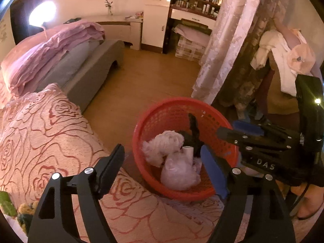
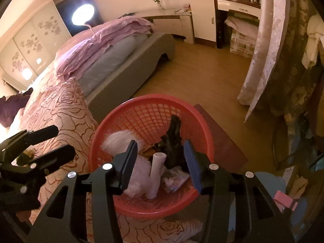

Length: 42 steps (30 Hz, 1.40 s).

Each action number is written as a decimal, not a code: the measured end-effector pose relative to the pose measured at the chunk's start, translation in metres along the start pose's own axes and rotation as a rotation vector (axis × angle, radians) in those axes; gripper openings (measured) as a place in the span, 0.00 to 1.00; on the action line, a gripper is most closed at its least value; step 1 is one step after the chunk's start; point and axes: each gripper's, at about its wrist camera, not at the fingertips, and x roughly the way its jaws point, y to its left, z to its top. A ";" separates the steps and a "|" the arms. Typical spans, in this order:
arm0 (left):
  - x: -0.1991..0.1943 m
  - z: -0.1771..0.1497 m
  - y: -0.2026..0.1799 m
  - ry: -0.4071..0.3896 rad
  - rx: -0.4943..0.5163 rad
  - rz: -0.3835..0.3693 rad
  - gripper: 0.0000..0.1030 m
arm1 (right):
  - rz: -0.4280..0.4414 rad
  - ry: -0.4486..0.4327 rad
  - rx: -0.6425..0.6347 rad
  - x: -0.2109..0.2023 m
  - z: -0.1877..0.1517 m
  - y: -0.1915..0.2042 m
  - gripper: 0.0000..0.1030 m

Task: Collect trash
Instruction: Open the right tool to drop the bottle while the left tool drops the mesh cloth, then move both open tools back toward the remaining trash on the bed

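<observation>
- Red plastic basket (image 2: 150, 109) is where the trash goes. It sits at the edge of the rose-pattern bedspread (image 1: 46, 125), next to the wood floor (image 2: 202, 77).
- Trash is already lying inside it: a fluffy white wad (image 1: 162, 143), a pale plastic bag (image 1: 178, 172), a white tube (image 2: 157, 174) standing up, and a dark crumpled piece (image 2: 174, 137) leaning on the mesh wall.
- Right gripper (image 2: 160, 162) hangs just over the basket. Its jaws are partly apart and nothing is pinched between them. The tube shows in the gap but sits lower down, in the basket.
- Left gripper (image 1: 162, 170) is near the basket too, more to the bedspread side. Its jaws are wide apart and hold nothing.
- I think this is the drop step, and the trash looks let go.
- To do it well, keep both grippers over the middle of the basket, so nothing lands on the floor.
- Lift straight up, so a finger does not hook the mesh or tip the basket off the edge.
- Keep the two grippers apart, as they are close.
</observation>
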 end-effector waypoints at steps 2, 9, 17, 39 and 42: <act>-0.006 -0.001 0.003 -0.009 -0.007 0.007 0.73 | -0.001 -0.009 -0.001 -0.004 -0.001 0.002 0.46; -0.032 -0.014 0.015 -0.053 -0.015 0.060 0.73 | -0.004 -0.033 -0.004 -0.014 -0.003 0.009 0.51; -0.054 -0.035 0.026 -0.083 -0.049 0.100 0.75 | 0.001 -0.073 -0.027 -0.025 -0.007 0.021 0.55; -0.137 -0.106 0.120 -0.161 -0.330 0.278 0.76 | 0.172 -0.044 -0.274 -0.032 -0.036 0.138 0.72; -0.146 -0.121 0.138 -0.162 -0.371 0.296 0.76 | 0.188 -0.037 -0.320 -0.031 -0.042 0.158 0.75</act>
